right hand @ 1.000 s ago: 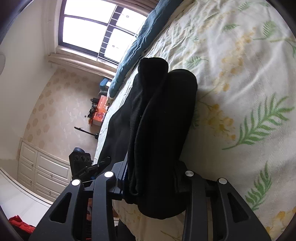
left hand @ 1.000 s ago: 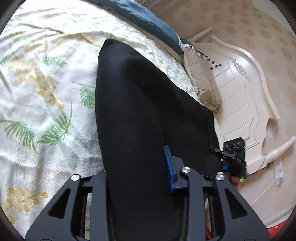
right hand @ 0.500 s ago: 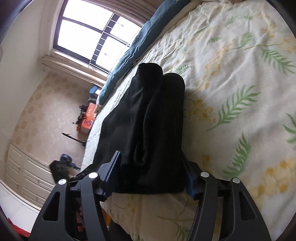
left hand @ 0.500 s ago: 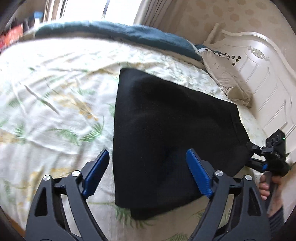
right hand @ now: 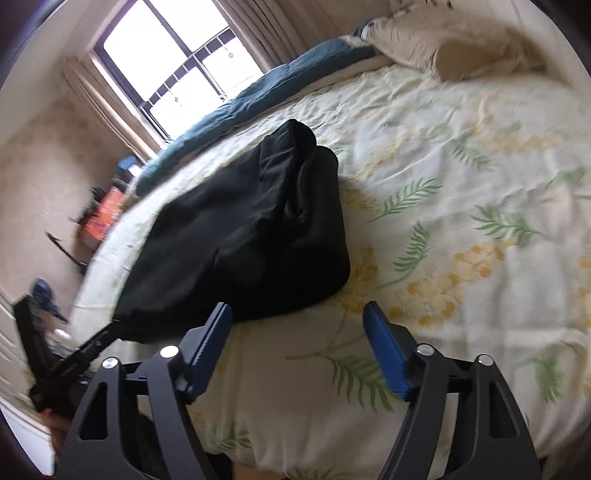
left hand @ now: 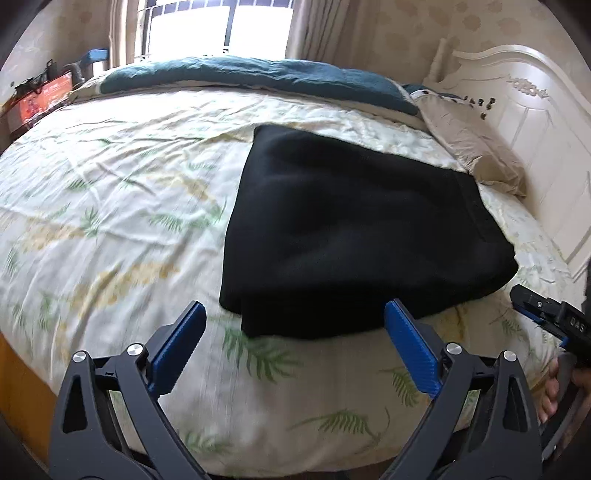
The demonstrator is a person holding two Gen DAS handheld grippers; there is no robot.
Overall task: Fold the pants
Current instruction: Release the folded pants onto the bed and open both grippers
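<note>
The bed fills both views and is covered by a cream sheet printed with green fern leaves and yellow blossoms. Along its far edge, under the window, a dark teal blanket is laid, and a beige pillow is propped against the white headboard.

The black pants are seen folded into a thick rectangular bundle, lying flat on the sheet near the front edge of the bed (the stacked layers are shown most clearly in the right wrist view).

The left tool is held just short of the bundle's near edge, its blue-padded jaws spread wide and opening further, with only sheet between them. The right tool is likewise released, jaws opening, nothing gripped; the pants lie just beyond its left pad. A hand is glimpsed at the right edge of the left wrist view, wrapped around the other tool's handle.
</note>
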